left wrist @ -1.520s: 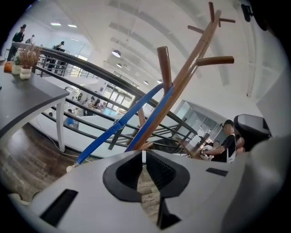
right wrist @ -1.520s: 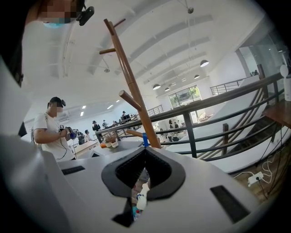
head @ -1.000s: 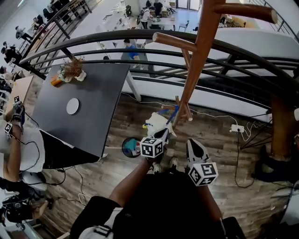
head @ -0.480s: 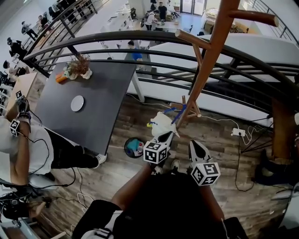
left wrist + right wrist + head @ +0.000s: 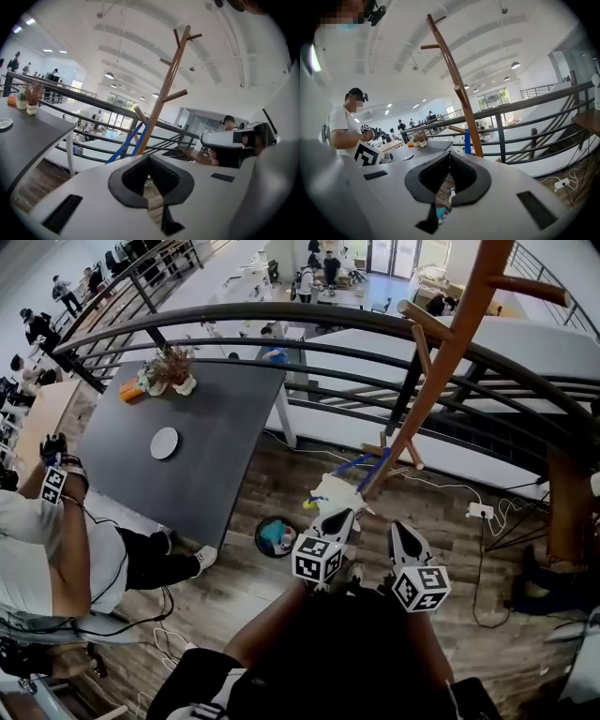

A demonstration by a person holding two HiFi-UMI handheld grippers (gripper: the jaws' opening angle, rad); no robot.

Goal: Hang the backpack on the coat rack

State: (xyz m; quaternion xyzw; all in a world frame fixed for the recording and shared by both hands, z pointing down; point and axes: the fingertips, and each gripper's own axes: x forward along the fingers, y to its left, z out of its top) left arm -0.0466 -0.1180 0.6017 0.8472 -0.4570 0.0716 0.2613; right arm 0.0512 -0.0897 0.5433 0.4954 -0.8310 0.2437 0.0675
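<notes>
The wooden coat rack [image 5: 441,362] slants from the top right of the head view down to its foot on the plank floor; its pole also shows in the left gripper view [image 5: 164,93] and the right gripper view [image 5: 454,84]. A pale backpack [image 5: 335,493] with blue straps [image 5: 352,465] lies at that foot. My left gripper [image 5: 334,518] hovers just this side of the backpack, shut, with only floor showing between its jaws. My right gripper [image 5: 397,532] hangs to the right, also shut and empty.
A curved dark railing [image 5: 281,315] runs behind the rack. A dark table [image 5: 206,446] with a plant pot and a white dish stands at the left, a person [image 5: 56,549] beside it. A round tub [image 5: 277,535] sits on the floor near the left gripper. Cables and a power strip [image 5: 478,512] lie at the right.
The view has shifted, so the rack and table sit further right in the picture. Both grippers have stayed shut near the backpack. The person at the left has come further into view.
</notes>
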